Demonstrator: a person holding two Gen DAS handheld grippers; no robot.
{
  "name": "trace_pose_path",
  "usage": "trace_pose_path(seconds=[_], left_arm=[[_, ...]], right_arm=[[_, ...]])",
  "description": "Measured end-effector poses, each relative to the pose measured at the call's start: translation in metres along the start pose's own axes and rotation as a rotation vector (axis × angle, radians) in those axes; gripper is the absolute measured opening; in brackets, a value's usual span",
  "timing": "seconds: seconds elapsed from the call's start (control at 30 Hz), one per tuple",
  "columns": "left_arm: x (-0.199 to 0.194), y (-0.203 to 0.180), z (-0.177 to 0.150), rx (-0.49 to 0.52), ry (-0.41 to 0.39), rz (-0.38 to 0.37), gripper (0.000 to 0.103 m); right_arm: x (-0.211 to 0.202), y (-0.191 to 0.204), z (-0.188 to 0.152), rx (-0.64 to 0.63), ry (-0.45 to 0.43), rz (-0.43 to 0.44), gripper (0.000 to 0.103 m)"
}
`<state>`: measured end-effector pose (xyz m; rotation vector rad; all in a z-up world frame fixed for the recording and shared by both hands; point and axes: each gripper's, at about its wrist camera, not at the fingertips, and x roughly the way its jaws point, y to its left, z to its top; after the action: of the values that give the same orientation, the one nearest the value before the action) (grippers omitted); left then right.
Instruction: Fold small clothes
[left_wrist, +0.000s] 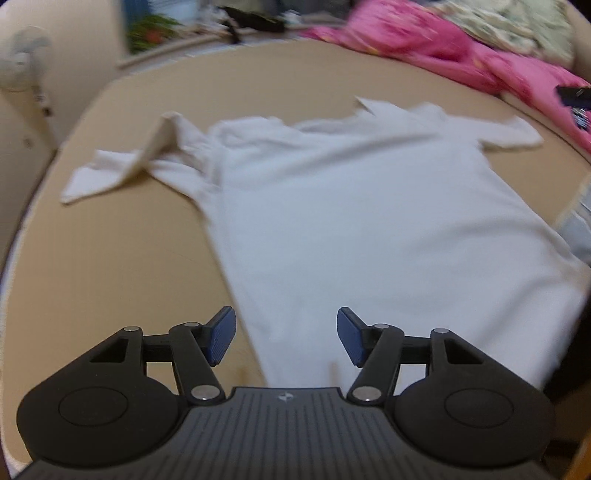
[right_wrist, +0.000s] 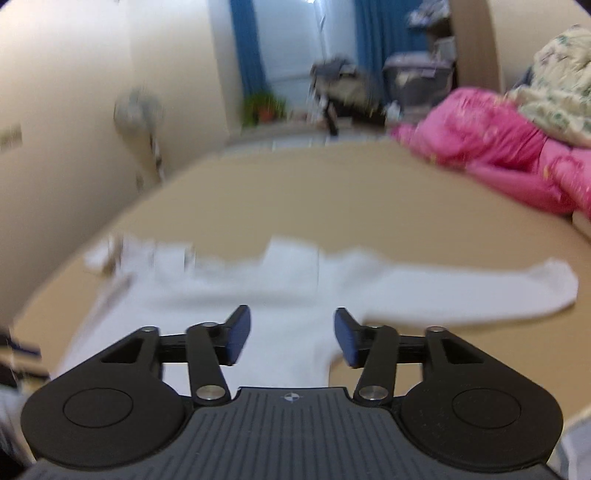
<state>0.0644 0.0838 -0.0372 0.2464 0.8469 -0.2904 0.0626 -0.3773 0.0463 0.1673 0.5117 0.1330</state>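
A white short-sleeved shirt (left_wrist: 351, 206) lies spread flat on a tan surface (left_wrist: 122, 266), collar at the far side, hem toward me. Its left sleeve (left_wrist: 118, 166) is crumpled and partly folded over; its right sleeve (left_wrist: 513, 133) lies flat. My left gripper (left_wrist: 286, 334) is open and empty above the shirt's lower left hem. In the right wrist view the same shirt (right_wrist: 280, 295) shows blurred, one sleeve (right_wrist: 480, 291) stretched out to the right. My right gripper (right_wrist: 291, 334) is open and empty, hovering over the shirt's body near that sleeve's underarm.
A pink blanket (left_wrist: 461, 48) and a flowered cloth (left_wrist: 517, 26) are heaped at the far right; they also show in the right wrist view (right_wrist: 498, 147). A standing fan (right_wrist: 140, 110) is at the left wall. Blue curtains (right_wrist: 251, 44) and clutter stand beyond.
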Motion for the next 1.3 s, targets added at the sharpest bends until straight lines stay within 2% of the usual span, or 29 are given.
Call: trace_pose_path(seconds=[0.07, 0.13, 0.23, 0.3, 0.4, 0.5, 0.7, 0.8, 0.87, 1.03, 1.17, 1.3], left_arm=[[-0.001, 0.005, 0.005, -0.019, -0.031, 0.051, 0.071], [-0.004, 0.01, 0.009, -0.048, -0.069, 0.095, 0.074], [-0.005, 0.022, 0.019, -0.124, -0.085, 0.093, 0.074], [-0.003, 0.026, 0.022, -0.154, -0.085, 0.114, 0.074], [0.0, 0.026, 0.028, -0.151, -0.097, 0.162, 0.074], [0.007, 0.03, 0.034, -0.178, -0.115, 0.207, 0.074], [0.016, 0.044, 0.05, -0.241, -0.172, 0.295, 0.074], [0.024, 0.051, 0.057, -0.238, -0.182, 0.33, 0.074], [0.032, 0.058, 0.061, -0.238, -0.176, 0.343, 0.074], [0.051, 0.084, 0.07, -0.314, -0.183, 0.346, 0.08], [0.071, 0.1, 0.078, -0.324, -0.189, 0.393, 0.08], [0.092, 0.117, 0.084, -0.346, -0.186, 0.415, 0.08]], right_arm=[[0.004, -0.011, 0.009, 0.018, -0.04, 0.0, 0.062], [0.02, -0.02, 0.006, 0.021, -0.045, -0.014, 0.062], [0.04, -0.027, -0.015, 0.026, -0.004, -0.046, 0.064], [0.061, -0.025, -0.021, 0.043, 0.069, -0.084, 0.062], [0.066, -0.017, -0.017, 0.053, 0.013, -0.068, 0.058], [0.08, -0.011, -0.015, 0.01, 0.016, -0.064, 0.057], [0.09, -0.01, -0.01, 0.068, 0.019, -0.049, 0.053], [0.095, -0.011, -0.008, 0.067, 0.026, -0.044, 0.053], [0.098, -0.009, -0.007, 0.046, 0.023, -0.045, 0.053], [0.105, 0.0, -0.005, -0.008, 0.036, -0.027, 0.053], [0.111, 0.01, -0.004, -0.048, 0.051, -0.014, 0.053], [0.122, 0.008, -0.004, 0.005, 0.103, 0.009, 0.053]])
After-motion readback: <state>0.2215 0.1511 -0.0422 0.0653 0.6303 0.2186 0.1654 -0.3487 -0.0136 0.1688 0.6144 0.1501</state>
